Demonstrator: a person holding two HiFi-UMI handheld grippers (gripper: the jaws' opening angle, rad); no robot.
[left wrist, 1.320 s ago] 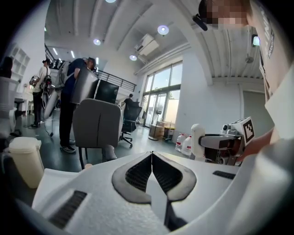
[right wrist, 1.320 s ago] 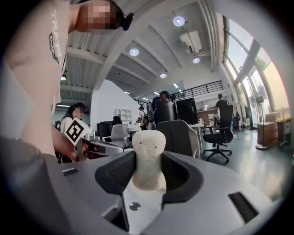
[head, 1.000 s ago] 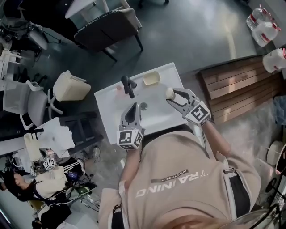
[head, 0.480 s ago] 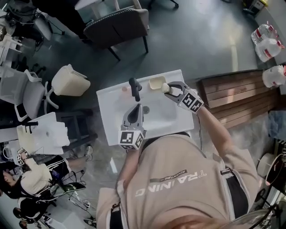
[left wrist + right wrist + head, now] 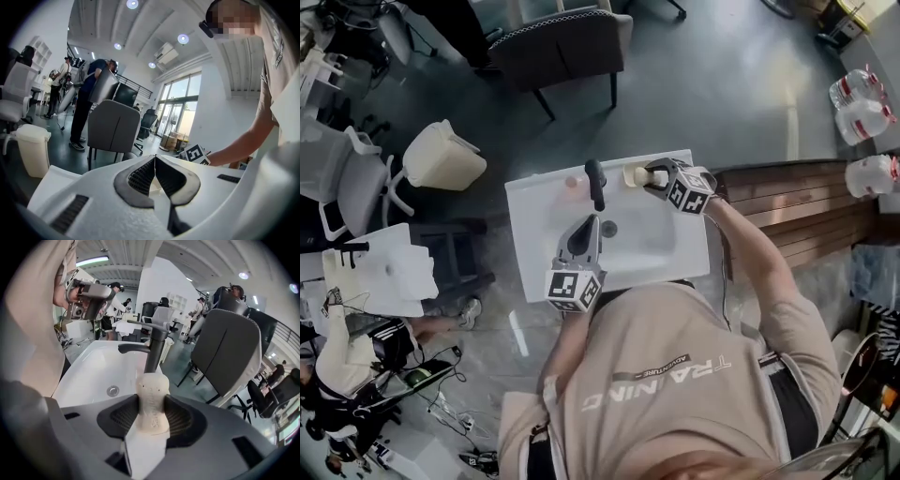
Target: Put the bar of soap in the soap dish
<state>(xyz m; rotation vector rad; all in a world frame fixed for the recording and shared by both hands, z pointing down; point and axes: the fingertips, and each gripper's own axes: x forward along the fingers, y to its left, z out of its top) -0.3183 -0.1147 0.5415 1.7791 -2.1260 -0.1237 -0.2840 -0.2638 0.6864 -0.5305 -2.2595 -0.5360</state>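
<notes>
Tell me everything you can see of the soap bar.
The bar of soap is pale cream, with a rounded end and embossed lettering along its narrow edge. It stands edge-on, clamped between the jaws of the right gripper, its end sticking out beyond them. In the head view it sits close by the soap dish.

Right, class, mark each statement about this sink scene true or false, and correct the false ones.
1. The right gripper grips the bar of soap. True.
2. The left gripper has its jaws wide apart. False: they are together, with nothing between them.
3. The soap lies loose in its dish. False: it is clamped in the right gripper, close to the soap dish.
4. The faucet is dark. True.
5. The left gripper hangs over the sink. True.
</notes>
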